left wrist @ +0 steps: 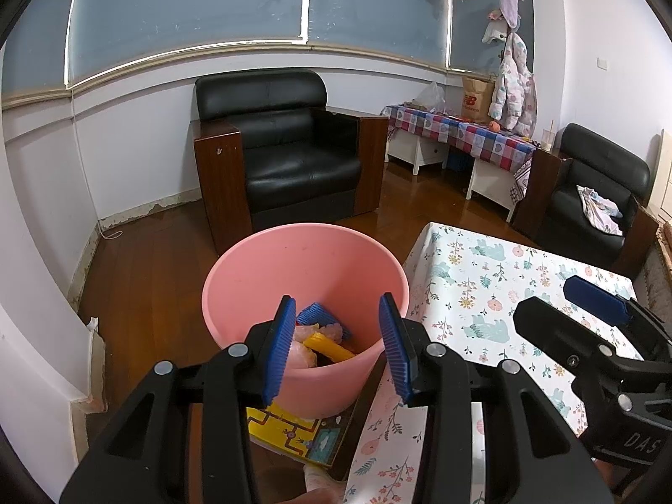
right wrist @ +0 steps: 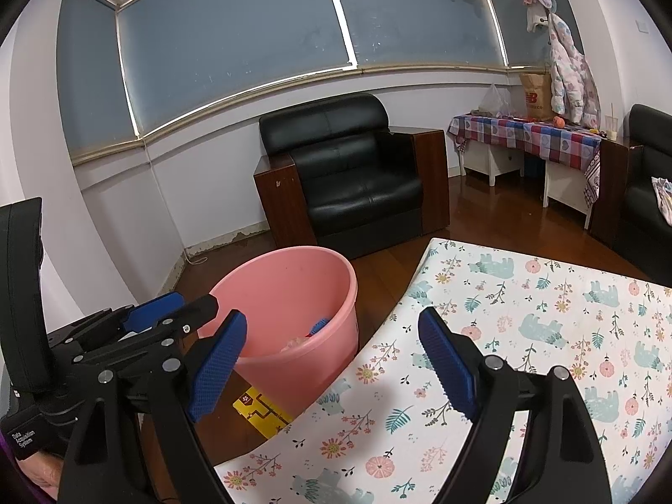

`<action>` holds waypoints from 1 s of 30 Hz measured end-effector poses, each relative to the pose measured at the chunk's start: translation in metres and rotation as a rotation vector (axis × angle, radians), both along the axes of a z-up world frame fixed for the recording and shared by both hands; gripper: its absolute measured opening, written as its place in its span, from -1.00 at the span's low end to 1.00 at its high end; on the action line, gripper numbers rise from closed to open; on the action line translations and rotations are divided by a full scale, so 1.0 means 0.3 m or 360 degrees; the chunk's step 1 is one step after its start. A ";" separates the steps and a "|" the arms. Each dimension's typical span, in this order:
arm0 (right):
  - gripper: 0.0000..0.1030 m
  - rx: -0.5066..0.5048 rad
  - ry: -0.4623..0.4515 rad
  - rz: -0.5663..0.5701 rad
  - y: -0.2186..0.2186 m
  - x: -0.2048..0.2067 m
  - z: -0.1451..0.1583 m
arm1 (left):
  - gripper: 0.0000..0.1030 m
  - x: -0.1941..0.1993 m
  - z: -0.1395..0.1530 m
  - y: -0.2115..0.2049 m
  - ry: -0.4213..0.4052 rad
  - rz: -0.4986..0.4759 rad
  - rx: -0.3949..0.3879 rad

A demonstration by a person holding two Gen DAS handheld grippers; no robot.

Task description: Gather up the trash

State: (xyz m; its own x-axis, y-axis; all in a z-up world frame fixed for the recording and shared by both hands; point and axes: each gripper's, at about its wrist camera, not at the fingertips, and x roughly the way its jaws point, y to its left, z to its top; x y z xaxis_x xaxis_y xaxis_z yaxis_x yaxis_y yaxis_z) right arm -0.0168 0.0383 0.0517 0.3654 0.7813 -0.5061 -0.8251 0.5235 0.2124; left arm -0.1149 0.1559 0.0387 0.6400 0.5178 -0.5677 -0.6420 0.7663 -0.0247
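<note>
Two black plastic grippers: the left gripper (left wrist: 338, 344) and right gripper (right wrist: 332, 367) each carry ribbed blue rubber pads (left wrist: 280, 348), silver round pivot screws (left wrist: 237, 350), and white printed lettering (right wrist: 26, 438).

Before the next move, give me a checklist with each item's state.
1. Left gripper open and holding nothing: ok.
2. Right gripper open and holding nothing: ok.
3. Left gripper over the pink bucket: ok.
4. Trash inside the bucket: ok.
5. Trash left on the table: none on the part in view; the rest, cannot tell.
</note>
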 end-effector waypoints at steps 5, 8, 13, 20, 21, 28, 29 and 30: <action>0.60 0.0000 0.0000 -0.0001 -0.001 0.000 -0.002 | -0.19 0.000 -0.001 -0.002 0.0001 0.0000 0.0002; 0.60 0.0000 0.0000 -0.0001 0.000 0.000 -0.002 | -0.19 0.001 -0.001 0.001 0.0003 0.0000 0.0002; 0.60 0.0001 -0.0005 -0.0001 -0.001 -0.001 -0.004 | -0.19 0.001 -0.002 -0.005 0.0001 0.0001 0.0001; 0.60 0.0000 -0.0006 0.0000 -0.001 -0.003 -0.002 | -0.19 0.000 -0.005 -0.009 0.0000 -0.0001 0.0011; 0.60 0.0001 -0.0007 0.0002 -0.001 -0.003 -0.002 | -0.19 0.000 -0.005 -0.008 0.0000 -0.0001 0.0011; 0.60 0.0000 -0.0012 0.0007 -0.002 -0.010 -0.006 | -0.19 -0.001 -0.008 -0.008 0.0001 -0.0004 0.0014; 0.60 -0.0001 -0.0012 0.0007 -0.002 -0.010 -0.006 | -0.19 -0.001 -0.009 -0.008 0.0001 -0.0003 0.0012; 0.60 -0.0003 -0.0012 0.0008 -0.001 -0.010 -0.006 | -0.19 0.000 -0.009 -0.008 0.0002 -0.0004 0.0011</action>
